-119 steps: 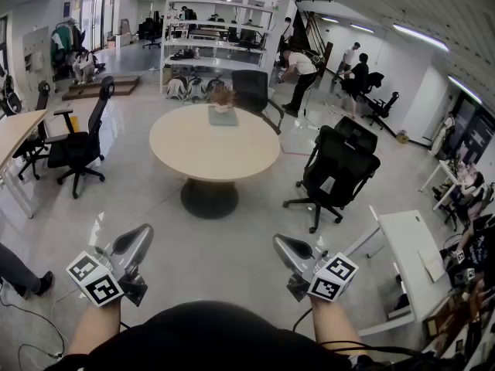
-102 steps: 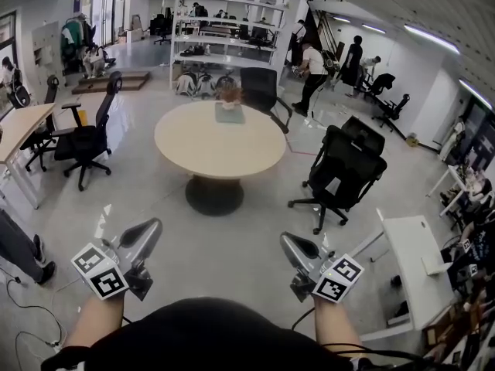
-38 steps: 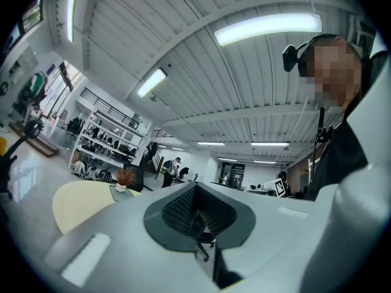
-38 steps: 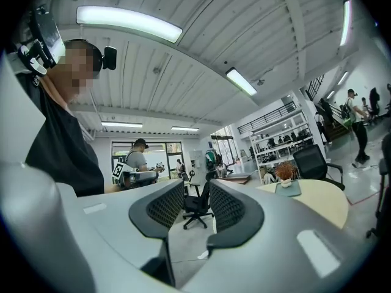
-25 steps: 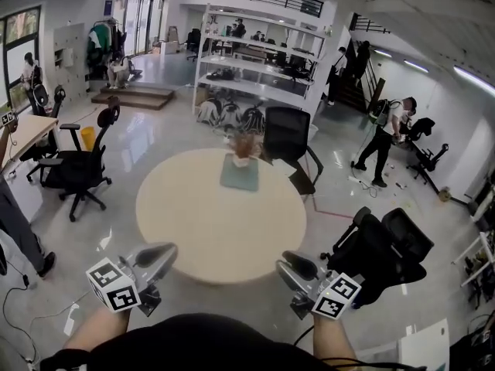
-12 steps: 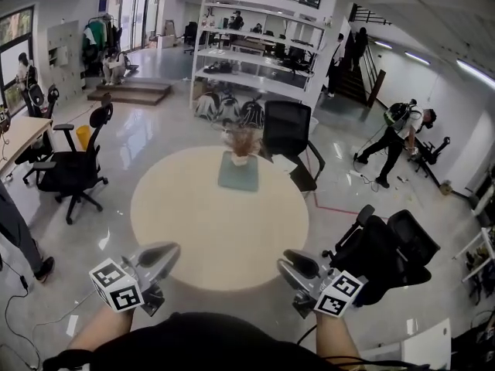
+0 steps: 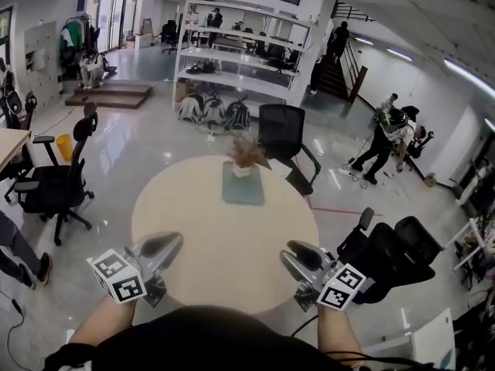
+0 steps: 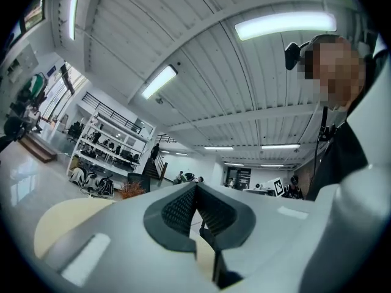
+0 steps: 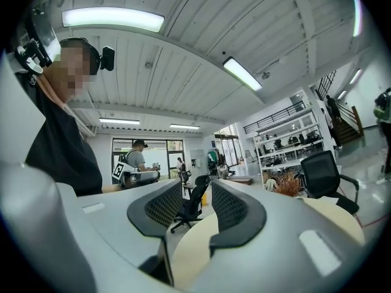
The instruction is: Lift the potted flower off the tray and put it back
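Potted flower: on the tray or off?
On. The brown dried flower in a white pot stands upright on the grey-green flat tray.

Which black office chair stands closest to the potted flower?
The far chair, at the back edge of the round table just behind the potted flower; the left chair and the right chair stand well away from it.

Top: black top [image 7: 207,337], broad across 6 o'clock of the head view.
Headgear: dark camera [image 9: 108,57] at the head's side.
Left gripper [image 7: 158,247]: smooth grey shell, dark ribbed pads [image 8: 178,209].
Right gripper [image 7: 298,255]: same grey shell.
Markers: left cube [image 7: 117,277] at 7 o'clock and right cube [image 7: 341,287] at 5 o'clock, white with black squares.
Cable: thin black cable [image 7: 303,325] by the right forearm.
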A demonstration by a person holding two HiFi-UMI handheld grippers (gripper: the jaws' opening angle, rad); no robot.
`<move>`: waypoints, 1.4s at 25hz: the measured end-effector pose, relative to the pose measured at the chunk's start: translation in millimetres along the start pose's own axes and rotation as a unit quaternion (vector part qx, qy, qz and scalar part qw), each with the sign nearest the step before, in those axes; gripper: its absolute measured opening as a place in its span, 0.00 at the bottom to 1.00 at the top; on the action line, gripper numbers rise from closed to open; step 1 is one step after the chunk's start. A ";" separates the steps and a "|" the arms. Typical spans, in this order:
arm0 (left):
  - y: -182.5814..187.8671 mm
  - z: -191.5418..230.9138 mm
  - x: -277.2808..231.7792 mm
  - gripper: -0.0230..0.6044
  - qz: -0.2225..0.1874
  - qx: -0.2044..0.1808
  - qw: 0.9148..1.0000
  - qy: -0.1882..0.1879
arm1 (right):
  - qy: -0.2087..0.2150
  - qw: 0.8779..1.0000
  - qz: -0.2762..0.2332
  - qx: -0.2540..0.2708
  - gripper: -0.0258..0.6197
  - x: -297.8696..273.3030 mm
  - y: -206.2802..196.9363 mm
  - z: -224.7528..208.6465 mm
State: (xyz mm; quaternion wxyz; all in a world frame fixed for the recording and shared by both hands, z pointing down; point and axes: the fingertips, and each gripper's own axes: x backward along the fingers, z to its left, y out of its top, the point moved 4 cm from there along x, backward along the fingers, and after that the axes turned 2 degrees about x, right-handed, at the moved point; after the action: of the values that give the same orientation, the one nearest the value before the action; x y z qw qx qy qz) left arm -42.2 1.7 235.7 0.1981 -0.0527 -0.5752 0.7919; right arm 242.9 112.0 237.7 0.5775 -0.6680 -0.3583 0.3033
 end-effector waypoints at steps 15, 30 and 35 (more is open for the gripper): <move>6.8 116.0 -18.0 0.03 0.001 -0.006 0.999 0.036 | -0.049 0.997 0.057 -0.017 0.43 -108.9 -28.2 -81.7; -66.6 229.2 -164.8 0.03 0.018 -0.024 0.988 0.151 | -0.076 0.991 0.103 -0.023 0.65 -194.4 -130.9 -348.9; -102.6 270.9 -185.6 0.03 0.043 -0.013 0.986 0.159 | -0.102 0.988 0.111 -0.022 0.73 -234.3 -177.4 -408.1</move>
State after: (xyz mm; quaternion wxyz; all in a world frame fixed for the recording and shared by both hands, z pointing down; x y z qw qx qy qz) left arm 69.5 -282.3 394.7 0.2524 -0.2055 -0.5434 0.7738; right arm 423.3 -294.8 471.9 0.4859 -0.6813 -0.3461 0.4242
